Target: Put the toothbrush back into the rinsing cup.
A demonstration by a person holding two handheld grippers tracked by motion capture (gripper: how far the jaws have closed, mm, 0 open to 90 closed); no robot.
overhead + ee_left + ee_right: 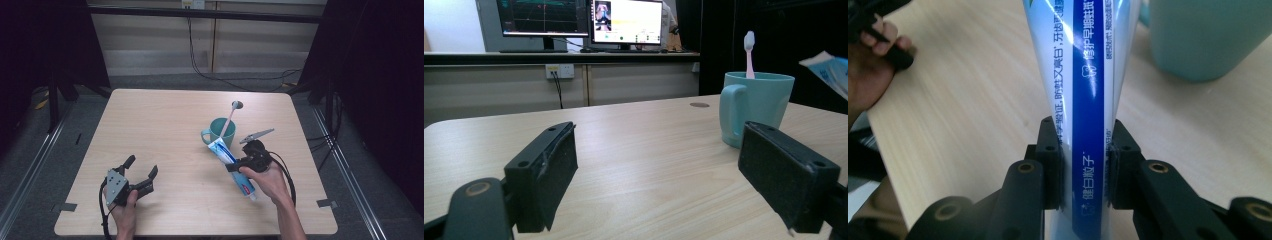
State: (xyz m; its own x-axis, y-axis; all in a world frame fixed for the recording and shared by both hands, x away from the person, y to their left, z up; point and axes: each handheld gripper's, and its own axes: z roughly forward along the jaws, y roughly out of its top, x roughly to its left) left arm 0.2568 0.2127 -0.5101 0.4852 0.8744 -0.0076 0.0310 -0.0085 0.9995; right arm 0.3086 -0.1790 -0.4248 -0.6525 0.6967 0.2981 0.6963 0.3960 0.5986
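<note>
A teal mug [220, 131] stands right of the table's middle with a pink toothbrush [231, 118] leaning in it, head up. My right gripper [239, 162] is shut on a white and blue toothpaste tube [229, 159], held tilted just in front of the mug. In the right gripper view both pads press the toothpaste tube [1087, 95] with the mug [1205, 35] behind it. My left gripper [141, 171] rests open near the front left of the table. The left gripper view shows its gripper [654, 180] with jaws wide apart, the mug [755, 106] and toothbrush [749, 52] ahead at right.
The wooden table [160, 125] is bare on its left and far parts. Black cables [210, 75] trail across the floor behind it. Monitors [584, 20] stand on a bench [559, 57] beyond the table in the left gripper view.
</note>
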